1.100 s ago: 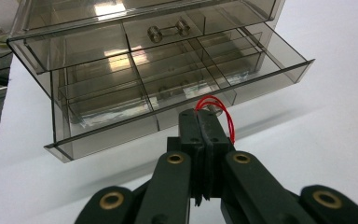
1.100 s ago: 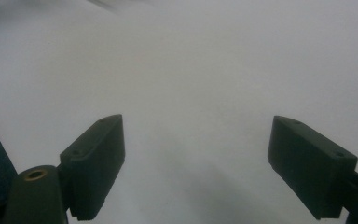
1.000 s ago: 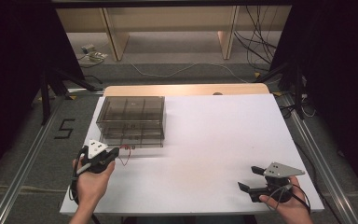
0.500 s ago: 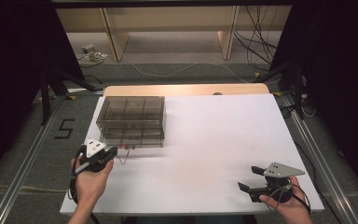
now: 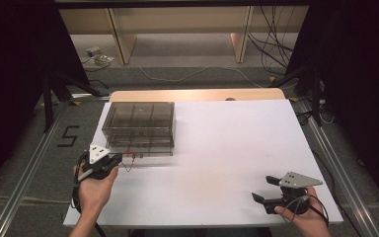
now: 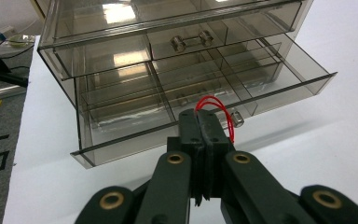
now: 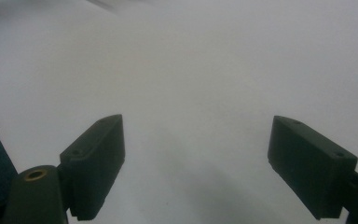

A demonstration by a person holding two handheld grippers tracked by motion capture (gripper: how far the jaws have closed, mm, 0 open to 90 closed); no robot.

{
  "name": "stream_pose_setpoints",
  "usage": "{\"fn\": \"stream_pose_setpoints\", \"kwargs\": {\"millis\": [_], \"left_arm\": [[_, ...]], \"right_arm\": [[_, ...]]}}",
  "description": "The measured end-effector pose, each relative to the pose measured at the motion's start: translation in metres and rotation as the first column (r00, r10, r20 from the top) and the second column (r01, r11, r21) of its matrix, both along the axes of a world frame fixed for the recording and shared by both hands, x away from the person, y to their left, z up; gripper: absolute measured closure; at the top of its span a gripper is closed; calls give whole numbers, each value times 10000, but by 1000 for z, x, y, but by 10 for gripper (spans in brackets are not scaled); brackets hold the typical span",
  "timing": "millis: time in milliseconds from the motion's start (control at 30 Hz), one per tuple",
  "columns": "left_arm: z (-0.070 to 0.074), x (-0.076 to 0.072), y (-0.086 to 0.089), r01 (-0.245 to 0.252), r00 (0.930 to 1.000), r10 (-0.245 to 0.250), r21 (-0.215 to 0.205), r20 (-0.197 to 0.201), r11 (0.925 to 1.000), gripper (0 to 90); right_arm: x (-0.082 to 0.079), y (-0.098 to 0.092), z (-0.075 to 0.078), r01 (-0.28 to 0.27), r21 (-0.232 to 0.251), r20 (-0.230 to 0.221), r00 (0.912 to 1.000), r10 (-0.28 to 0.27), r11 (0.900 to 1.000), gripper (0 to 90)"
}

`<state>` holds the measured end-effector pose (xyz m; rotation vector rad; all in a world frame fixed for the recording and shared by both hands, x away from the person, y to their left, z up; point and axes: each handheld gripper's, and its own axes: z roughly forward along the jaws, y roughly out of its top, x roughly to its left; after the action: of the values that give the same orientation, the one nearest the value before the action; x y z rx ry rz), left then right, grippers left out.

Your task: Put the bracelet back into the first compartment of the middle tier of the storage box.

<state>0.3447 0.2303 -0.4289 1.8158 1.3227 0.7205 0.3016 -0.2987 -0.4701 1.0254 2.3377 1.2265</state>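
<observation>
A smoky clear plastic drawer box (image 5: 138, 127) stands at the table's left, and its lower drawer (image 6: 205, 105) is pulled out, showing bare divided compartments. My left gripper (image 5: 119, 158) (image 6: 204, 122) is shut on a thin red looped band (image 6: 218, 113) (image 5: 129, 160), held just in front of the drawer's front wall. The upper drawer's metal handle (image 6: 192, 41) sits above it. My right gripper (image 5: 263, 189) (image 7: 196, 158) rests low over the white table near its front right corner, jaws wide apart with nothing between them.
The white table top (image 5: 227, 148) stretches between the two hands. A wooden strip (image 5: 197, 95) runs along the far edge. Metal rails (image 5: 24, 173) flank the table, with cables (image 5: 271, 44) and shelving legs on the floor beyond.
My left gripper has crept slightly forward and right toward the open drawer, carrying the red band. The right gripper has stayed put.
</observation>
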Motion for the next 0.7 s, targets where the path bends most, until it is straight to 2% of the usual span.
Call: {"fn": "stream_pose_setpoints", "kwargs": {"millis": [700], "left_arm": [[6, 7, 5, -157, 9998, 157, 21, 136, 9999, 898]], "right_arm": [[0, 0, 0, -1, 25, 13, 10000, 1, 10000, 196]]}}
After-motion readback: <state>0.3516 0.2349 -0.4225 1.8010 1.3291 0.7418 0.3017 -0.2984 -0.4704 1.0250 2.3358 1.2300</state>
